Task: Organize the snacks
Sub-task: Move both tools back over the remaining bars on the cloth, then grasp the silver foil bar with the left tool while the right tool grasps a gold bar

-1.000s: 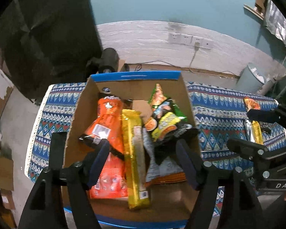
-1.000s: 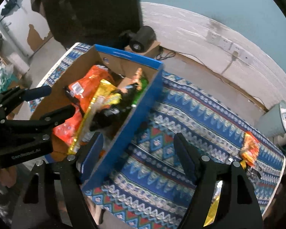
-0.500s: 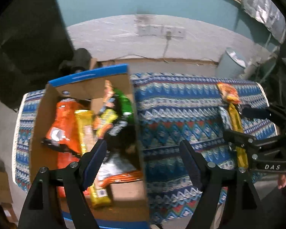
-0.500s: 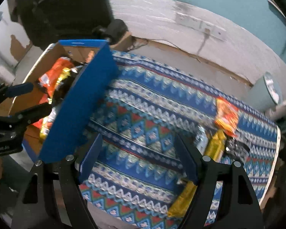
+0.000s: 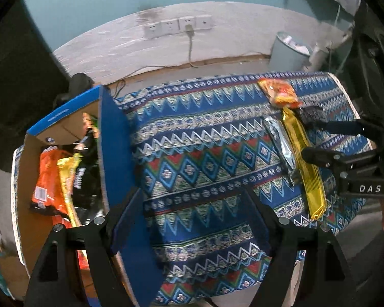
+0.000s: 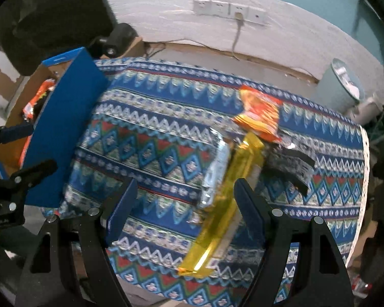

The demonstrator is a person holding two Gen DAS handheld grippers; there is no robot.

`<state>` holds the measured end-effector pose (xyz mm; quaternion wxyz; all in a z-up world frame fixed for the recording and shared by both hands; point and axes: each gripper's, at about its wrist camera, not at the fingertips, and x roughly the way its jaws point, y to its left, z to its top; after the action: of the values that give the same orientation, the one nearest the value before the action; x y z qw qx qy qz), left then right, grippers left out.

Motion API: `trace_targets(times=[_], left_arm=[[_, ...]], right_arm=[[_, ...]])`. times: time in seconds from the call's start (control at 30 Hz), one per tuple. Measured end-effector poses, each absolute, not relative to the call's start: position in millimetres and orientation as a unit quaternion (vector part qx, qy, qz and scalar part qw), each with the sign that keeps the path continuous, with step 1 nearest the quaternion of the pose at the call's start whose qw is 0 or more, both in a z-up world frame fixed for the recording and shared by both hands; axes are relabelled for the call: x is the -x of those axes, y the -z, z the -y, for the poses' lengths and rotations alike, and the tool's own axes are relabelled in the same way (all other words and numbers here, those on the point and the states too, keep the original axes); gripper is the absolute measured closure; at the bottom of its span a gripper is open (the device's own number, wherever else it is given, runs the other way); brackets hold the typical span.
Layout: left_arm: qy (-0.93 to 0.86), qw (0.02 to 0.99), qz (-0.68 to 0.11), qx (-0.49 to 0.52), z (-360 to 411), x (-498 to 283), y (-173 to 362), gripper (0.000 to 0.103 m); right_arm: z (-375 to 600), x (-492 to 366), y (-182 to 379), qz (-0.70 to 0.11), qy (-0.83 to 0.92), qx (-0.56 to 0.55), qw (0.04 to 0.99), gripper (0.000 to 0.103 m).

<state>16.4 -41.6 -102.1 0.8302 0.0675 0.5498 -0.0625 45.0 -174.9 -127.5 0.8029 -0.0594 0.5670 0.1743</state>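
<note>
Both claws wide open and empty, right claw [image 6: 185, 204] over long yellow packet [image 6: 225, 192] on counter [image 6: 146, 138]: light, crinkly, slippery, probably best pinched mid-length

A table covered by a blue patterned cloth [image 6: 151, 153] (zigzags and diamonds in red, green and white) carries everything. At its left end stands an open cardboard box [image 5: 110, 138] with blue outer walls. Well apart from it, toward the right end, four packets lie on the cloth close together: an orange snack bag [image 6: 261, 113], a long yellow packet [image 6: 225, 199] just below it, a silver packet [image 6: 215, 171] alongside the yellow one, and what looks like a dark packet [image 6: 291, 163] on its other side.
</note>
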Motion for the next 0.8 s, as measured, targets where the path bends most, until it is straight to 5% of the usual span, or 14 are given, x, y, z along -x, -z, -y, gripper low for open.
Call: trace_targets(times=[0.73, 0.8], left_arm=[[0.089, 0.792, -0.593, -0.118, 97.1, -22.2, 163.9, 0.023], [0.090, 0.789, -0.596, -0.119, 99.4, -22.0, 167.7, 0.023]], right_arm=[[222.9, -29.7, 220.2, -0.654, -0.145, 0.030, 0.742, 0.025], [225.1, -29.2, 226.2, -0.658, -0.148, 0.016, 0.738, 0.035]])
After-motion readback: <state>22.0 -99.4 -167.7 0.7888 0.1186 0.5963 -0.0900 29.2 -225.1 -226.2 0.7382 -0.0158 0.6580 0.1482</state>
